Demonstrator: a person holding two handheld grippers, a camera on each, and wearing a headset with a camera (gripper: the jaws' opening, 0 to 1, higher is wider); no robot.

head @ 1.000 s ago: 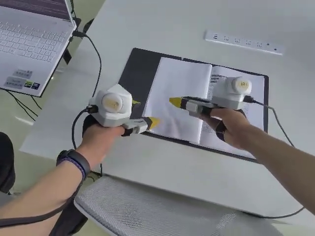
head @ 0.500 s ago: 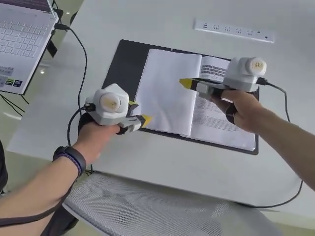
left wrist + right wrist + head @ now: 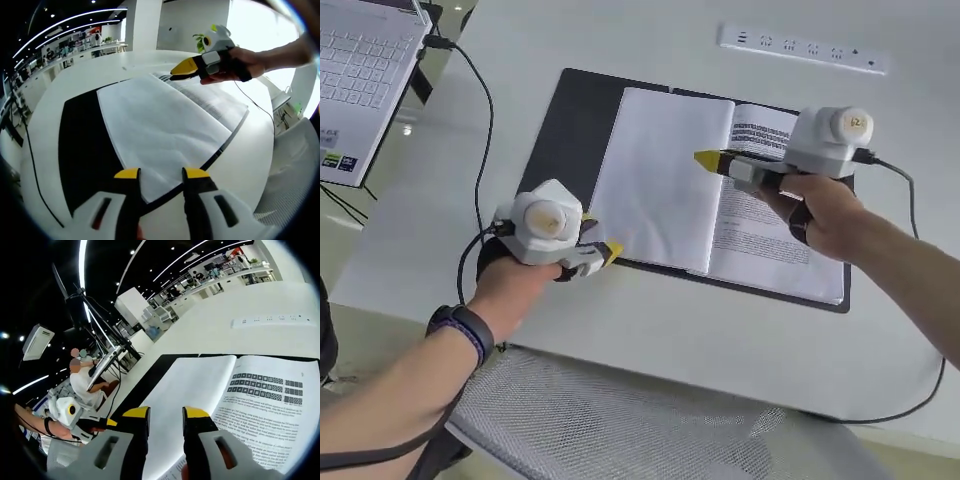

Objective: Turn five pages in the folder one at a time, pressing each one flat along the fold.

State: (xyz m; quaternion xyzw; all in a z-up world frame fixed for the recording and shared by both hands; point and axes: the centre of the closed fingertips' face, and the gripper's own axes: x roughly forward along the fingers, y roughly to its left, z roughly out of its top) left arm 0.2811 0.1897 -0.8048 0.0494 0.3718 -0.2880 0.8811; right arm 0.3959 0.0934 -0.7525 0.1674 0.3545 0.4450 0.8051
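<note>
Black covers mark the folder (image 3: pixel 575 130), which lies open on the white surface (image 3: pixel 650 40) at the centre of the head view, with a blank page (image 3: pixel 655 170) on its left half and a printed page (image 3: pixel 770 250) on its right. We see the right gripper (image 3: pixel 708 160) hovering just above the fold (image 3: pixel 713 225), its fingers slightly parted and holding nothing. The left gripper (image 3: pixel 608 250) hangs at the lower left, just beside the folder's near edge, its fingers likewise parted and empty. Our worry is the pick-up: the thin sheets lie flush, so the fingers may pinch two pages at once or crease a corner. With neither gripper resting on the folder, a pull on a page could slide it across the smooth surface. A press that wanders off the fold would likely leave the page bowed.
</note>
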